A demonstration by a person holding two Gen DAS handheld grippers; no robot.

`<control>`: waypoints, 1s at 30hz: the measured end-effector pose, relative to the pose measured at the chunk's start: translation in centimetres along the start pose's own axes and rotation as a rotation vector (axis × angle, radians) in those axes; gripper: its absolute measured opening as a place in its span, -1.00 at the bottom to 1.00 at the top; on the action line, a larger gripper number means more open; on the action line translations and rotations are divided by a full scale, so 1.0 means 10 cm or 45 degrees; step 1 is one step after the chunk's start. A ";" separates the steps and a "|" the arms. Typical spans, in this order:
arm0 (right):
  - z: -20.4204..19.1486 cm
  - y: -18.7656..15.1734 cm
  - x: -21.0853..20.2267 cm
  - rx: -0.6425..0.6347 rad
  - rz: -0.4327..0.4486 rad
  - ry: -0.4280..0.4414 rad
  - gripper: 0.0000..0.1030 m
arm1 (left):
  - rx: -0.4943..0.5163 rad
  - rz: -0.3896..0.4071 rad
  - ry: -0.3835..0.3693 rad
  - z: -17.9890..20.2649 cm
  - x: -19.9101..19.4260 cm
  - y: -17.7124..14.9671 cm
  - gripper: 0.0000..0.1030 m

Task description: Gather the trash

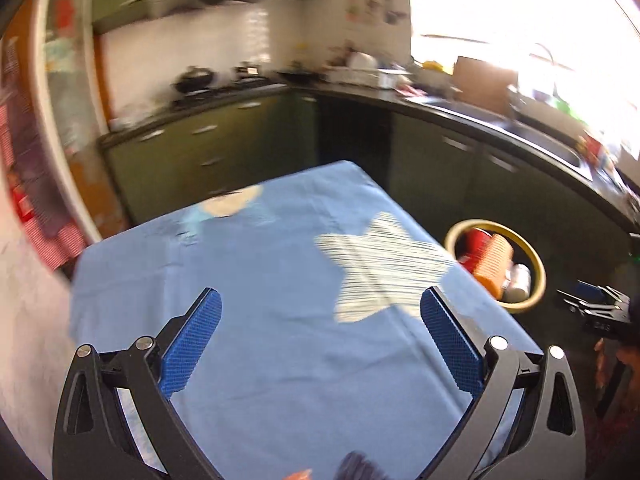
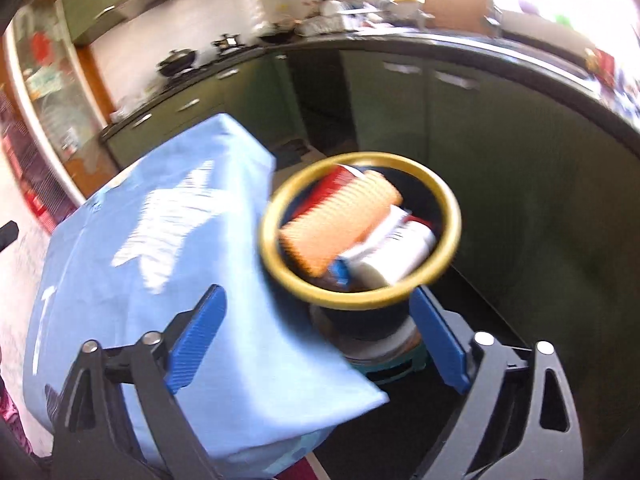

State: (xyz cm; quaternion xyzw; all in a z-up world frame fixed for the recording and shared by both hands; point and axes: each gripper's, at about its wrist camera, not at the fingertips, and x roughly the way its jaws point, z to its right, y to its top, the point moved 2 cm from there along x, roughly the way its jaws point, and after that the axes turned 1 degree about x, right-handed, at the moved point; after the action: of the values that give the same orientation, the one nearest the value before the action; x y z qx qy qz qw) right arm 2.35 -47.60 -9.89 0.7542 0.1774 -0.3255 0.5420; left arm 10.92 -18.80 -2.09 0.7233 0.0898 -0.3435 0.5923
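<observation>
While both hand-held grippers (image 1: 320, 312) (image 2: 316, 320) gape empty, the bin (image 2: 448, 216) (filled) hugs the table (image 2: 256, 168) edge.

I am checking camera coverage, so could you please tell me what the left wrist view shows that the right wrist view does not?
Only the left wrist view shows the tablecloth's near part under the open left tongs, its pale star whole, and the right tongs from outside, at the frame's right edge.

Only the right wrist view shows the bin's dark body and the teal stand under it, between the open right tongs.

Both show the blue tablecloth, the yellow-rimmed bin holding an orange ribbed item, and the green cabinets.
</observation>
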 end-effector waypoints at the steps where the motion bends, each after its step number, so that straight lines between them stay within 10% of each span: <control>1: -0.10 0.00 -0.05 -0.026 0.012 0.000 0.86 | -0.034 0.017 0.048 -0.15 -0.13 -0.05 0.91; 9: -0.62 0.10 -0.57 -0.158 0.130 -0.048 0.87 | -0.143 0.082 0.248 -0.84 -0.78 -0.42 0.91; 30: -0.86 0.01 -1.01 -0.259 0.251 -0.072 0.87 | -0.187 0.169 0.238 -0.78 -1.46 -0.76 0.91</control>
State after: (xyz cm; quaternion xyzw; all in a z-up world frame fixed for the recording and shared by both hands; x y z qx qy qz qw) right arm -2.35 -38.70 -1.23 0.6996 0.1192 -0.2721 0.6499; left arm -1.05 -5.47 1.13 0.7111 0.1214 -0.2273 0.6541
